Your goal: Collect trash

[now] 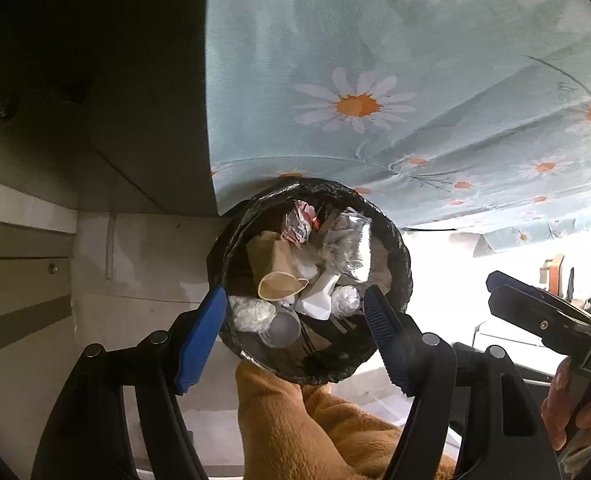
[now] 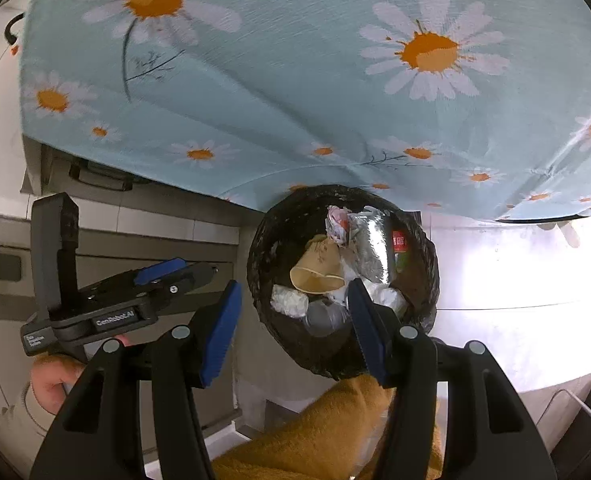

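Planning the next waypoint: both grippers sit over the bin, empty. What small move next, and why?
Probably lift both grippers away toward the table. The left gripper and right gripper are open and hold nothing, and the black-lined round bin already holds the crushed brown paper cup and silver foil wrapper.

Round black-bagged trash bin: near rim hidden behind the left gripper's blue fingers; bin body below the rim out of sight. Same in right wrist view: blue finger covers part of the rim and the white trash under it. Small red packet has print too small to read. Orange plush fabric cut off at bottom edge. Floor at right blown out white, no detail. Upper left of left view too dark to make out.
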